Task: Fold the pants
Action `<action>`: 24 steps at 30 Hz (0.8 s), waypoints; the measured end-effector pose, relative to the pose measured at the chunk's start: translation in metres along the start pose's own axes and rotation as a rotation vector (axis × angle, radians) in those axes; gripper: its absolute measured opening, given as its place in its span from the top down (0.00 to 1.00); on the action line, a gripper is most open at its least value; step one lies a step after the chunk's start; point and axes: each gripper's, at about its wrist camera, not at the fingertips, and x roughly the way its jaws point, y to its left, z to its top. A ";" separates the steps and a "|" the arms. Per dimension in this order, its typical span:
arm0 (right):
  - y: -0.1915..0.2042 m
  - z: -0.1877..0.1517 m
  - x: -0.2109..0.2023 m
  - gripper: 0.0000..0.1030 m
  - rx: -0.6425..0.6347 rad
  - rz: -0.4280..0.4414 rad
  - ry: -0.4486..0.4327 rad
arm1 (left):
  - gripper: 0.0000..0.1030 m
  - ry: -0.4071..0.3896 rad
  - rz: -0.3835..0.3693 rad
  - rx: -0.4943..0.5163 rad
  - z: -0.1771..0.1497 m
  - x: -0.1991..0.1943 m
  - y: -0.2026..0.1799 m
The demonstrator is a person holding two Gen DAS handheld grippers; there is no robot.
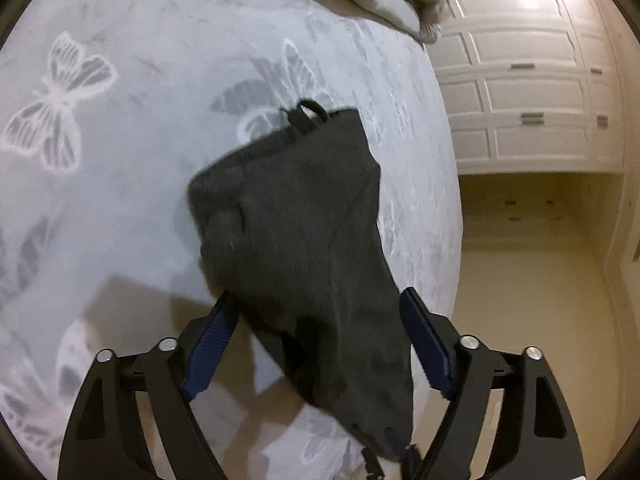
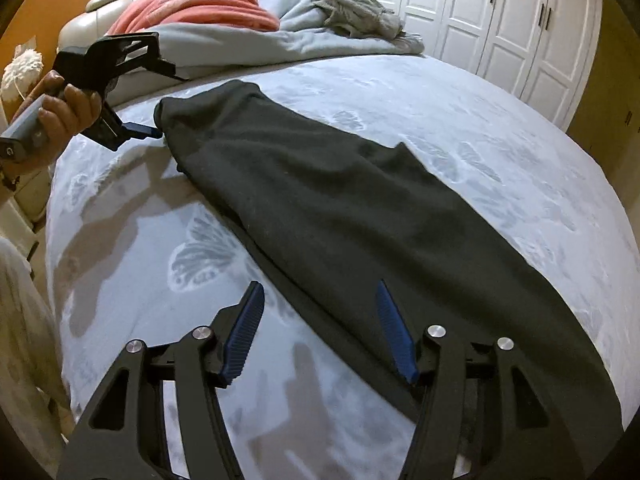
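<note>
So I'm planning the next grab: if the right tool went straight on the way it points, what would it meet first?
Probably the dark pants lying on the bed cover: the open right tool points at their near edge, though depth is unclear.

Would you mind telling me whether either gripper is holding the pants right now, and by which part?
Nothing is held. Both the left gripper and the right gripper are open, with the dark pants lying on the bed between their fingers.

Home bedroom: I work on butterfly-print bedspread (image 2: 460,128), rumpled blankets (image 2: 240,20) at headboard, white panelled wardrobe (image 2: 500,20) beside.
</note>
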 end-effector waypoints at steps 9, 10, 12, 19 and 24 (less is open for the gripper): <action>-0.025 0.014 -0.017 0.98 0.107 0.042 -0.105 | 0.92 -0.273 -0.082 0.322 -0.001 -0.046 -0.056; -0.028 0.011 -0.017 0.97 0.122 0.059 -0.097 | 0.92 -0.255 0.048 0.320 0.001 -0.032 -0.051; -0.029 -0.002 0.012 0.97 0.114 0.072 0.050 | 0.93 -0.162 0.220 0.240 0.006 -0.003 -0.030; -0.043 -0.009 -0.010 0.91 0.254 0.177 0.032 | 0.53 -0.423 0.480 0.233 -0.021 -0.047 -0.047; -0.088 0.031 -0.013 0.91 0.479 0.280 -0.062 | 0.31 -0.381 0.354 0.456 -0.057 -0.037 -0.086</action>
